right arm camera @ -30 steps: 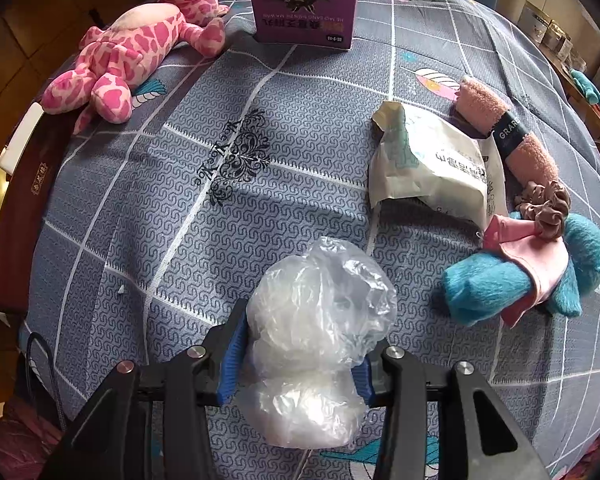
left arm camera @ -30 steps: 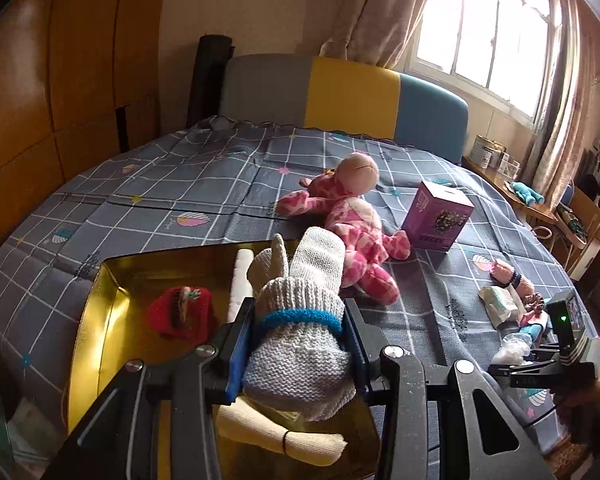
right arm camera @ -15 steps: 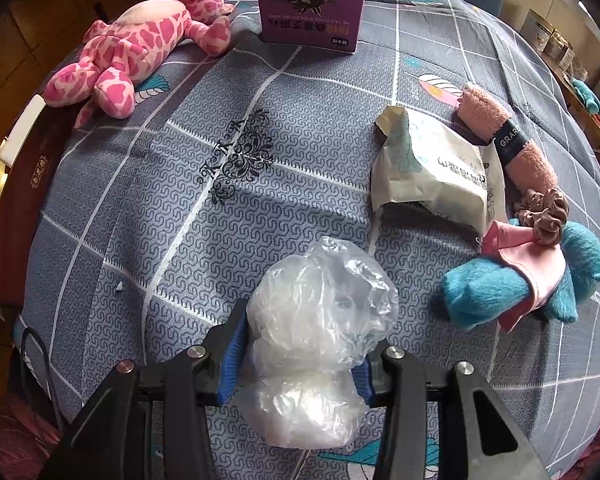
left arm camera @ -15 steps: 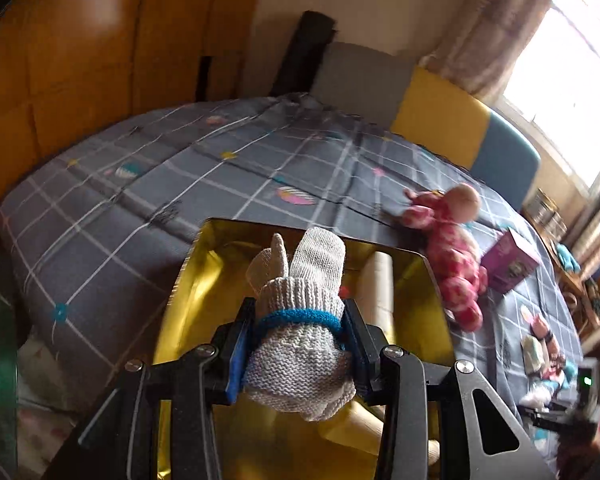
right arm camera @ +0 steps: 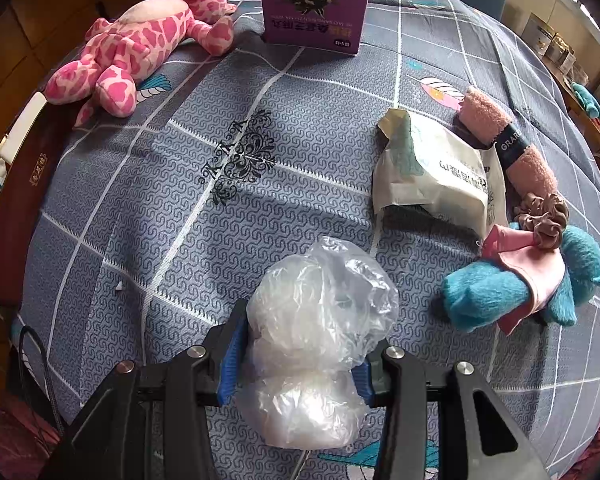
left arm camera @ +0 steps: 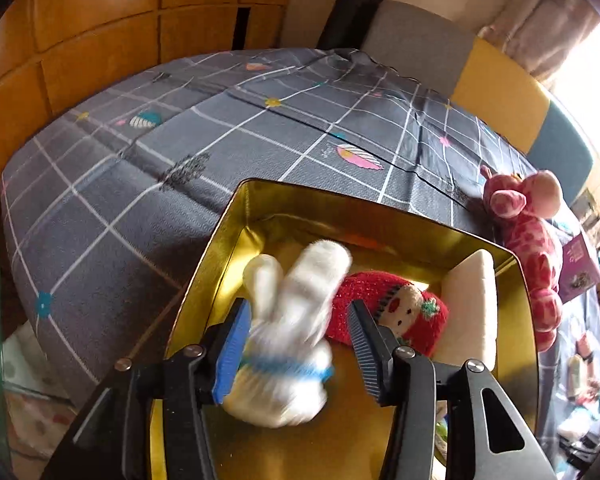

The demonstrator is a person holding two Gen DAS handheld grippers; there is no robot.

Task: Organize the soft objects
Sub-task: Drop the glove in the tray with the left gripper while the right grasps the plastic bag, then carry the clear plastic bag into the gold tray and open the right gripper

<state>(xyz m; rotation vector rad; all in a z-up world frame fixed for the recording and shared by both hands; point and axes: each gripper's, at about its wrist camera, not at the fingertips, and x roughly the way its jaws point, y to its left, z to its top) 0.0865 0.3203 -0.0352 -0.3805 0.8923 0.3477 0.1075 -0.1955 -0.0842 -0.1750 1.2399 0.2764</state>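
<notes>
A bedroom: a bed [left arm camera: 148,184] under a grey checked cover, wood panelling behind it, a grey, yellow and blue headboard, a curtained window at the far side

Over the gold tin [left arm camera: 236,216], which sits at the near edge of the bed, the left gripper [left arm camera: 296,340] has just been opening its jaws; the white knitted glove [left arm camera: 288,344] with the blue cuff band lies between them, blurred, against the left pad and clear of the right one, so it looks released rather than held. It is light, floppy knit that will drop and slump where it lands. The bunched cuff is the sensible place to pinch it. Just beside it in the tin lie a red woolly doll [left arm camera: 392,312] and, against the tin's right wall, a cream roll [left arm camera: 470,308]. Past the tin's far right corner a pink spotted plush giraffe [left arm camera: 528,236] lies on the cover

The right gripper [right arm camera: 296,356] is clamped on a crumpled clear plastic bag [right arm camera: 320,320], above the near part of the bed. The bag is nearly weightless, slick and springy, so a grip across its bulk suits it. Toward the bed's right edge are a white packet [right arm camera: 432,172], a rolled pink towel [right arm camera: 504,140], a brown scrunchie [right arm camera: 544,216] and a teal fuzzy bundle [right arm camera: 480,292]. A purple box [right arm camera: 314,0] stands at the far side
</notes>
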